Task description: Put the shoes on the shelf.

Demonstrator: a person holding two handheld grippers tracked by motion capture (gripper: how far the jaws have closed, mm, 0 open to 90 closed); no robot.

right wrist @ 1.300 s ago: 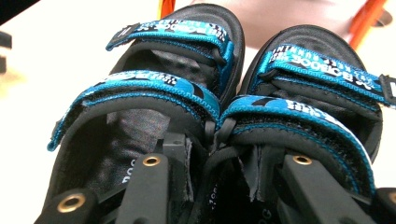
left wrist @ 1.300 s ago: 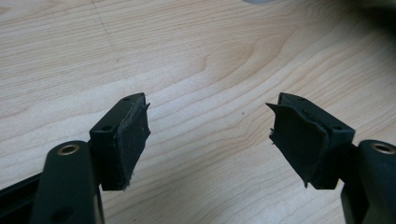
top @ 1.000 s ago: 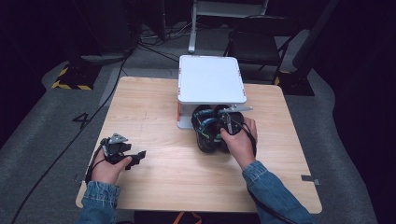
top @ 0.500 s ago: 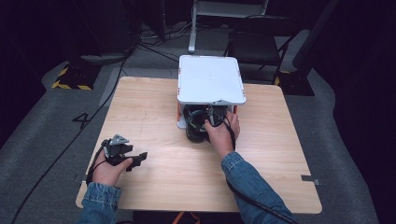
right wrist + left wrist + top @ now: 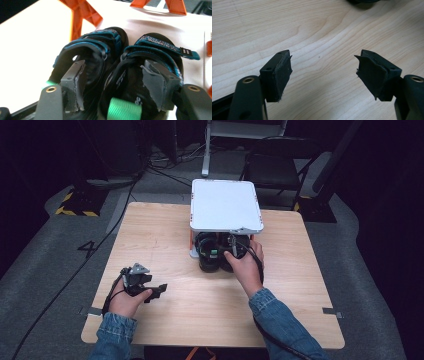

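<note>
Sitting paired: 2 black sandals [image 5: 117, 75] with teal straps, green heel loops.

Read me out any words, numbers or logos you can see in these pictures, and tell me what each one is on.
"4": a large dark numeral on the grey carpeted floor, left of the light wooden table.
White lettering on the blue strap of the right-hand black sandal: blurred, not readable.
Small pale logo on that sandal's black heel, above the green pull loop: too blurred to read.
The white shelf top on orange legs bears no text.
</note>
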